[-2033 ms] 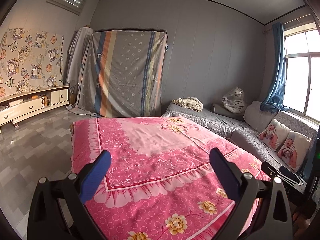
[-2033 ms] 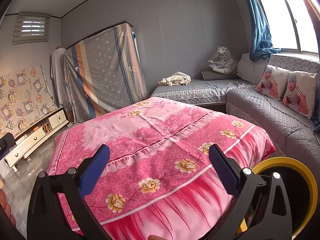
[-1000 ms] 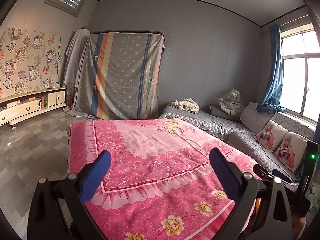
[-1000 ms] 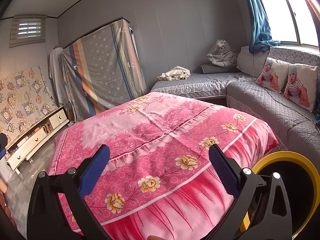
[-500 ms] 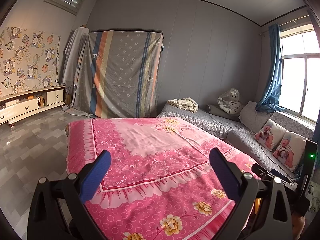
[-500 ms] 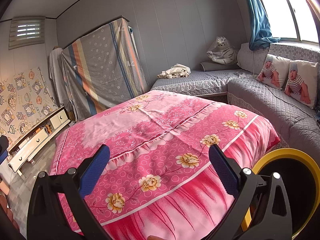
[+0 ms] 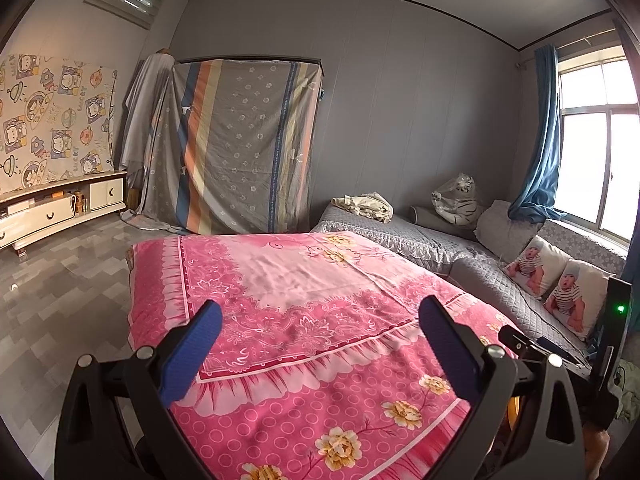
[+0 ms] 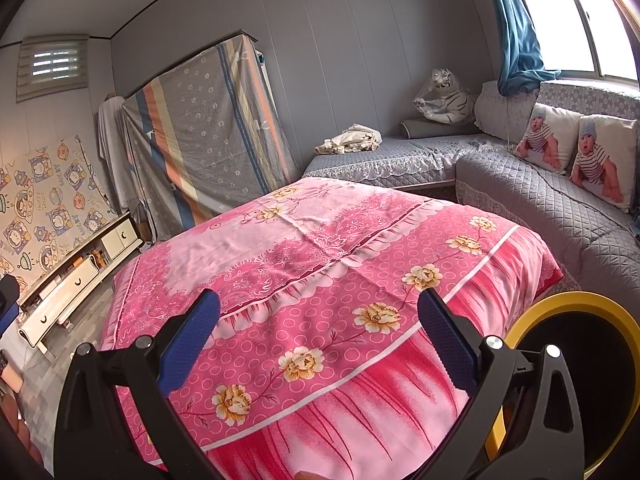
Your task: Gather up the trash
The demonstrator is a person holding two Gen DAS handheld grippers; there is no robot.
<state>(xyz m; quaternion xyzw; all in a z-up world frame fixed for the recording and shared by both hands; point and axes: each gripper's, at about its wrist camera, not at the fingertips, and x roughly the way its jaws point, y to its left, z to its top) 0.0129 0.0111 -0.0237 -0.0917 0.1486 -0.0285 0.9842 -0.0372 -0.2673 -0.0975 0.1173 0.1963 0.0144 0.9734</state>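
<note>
Left gripper (image 7: 320, 332): black plastic frame, triangular cut-outs in arms, silver screw heads at joints, blue textured pads (image 7: 192, 354) on inner finger faces. Right gripper (image 8: 318, 330): same black frame, silver screws, blue dimpled pads (image 8: 448, 342). Sliver of skin below right gripper frame, bottom edge.

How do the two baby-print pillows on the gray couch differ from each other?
In the right wrist view, the left pillow shows a baby in a striped top with a pale cap, sitting turned sideways. The right pillow shows a baby in a blue knit hat, mouth open, facing front. The left pillow sits farther from the camera. Both are white, square, and lean upright against the couch back, side by side.
</note>
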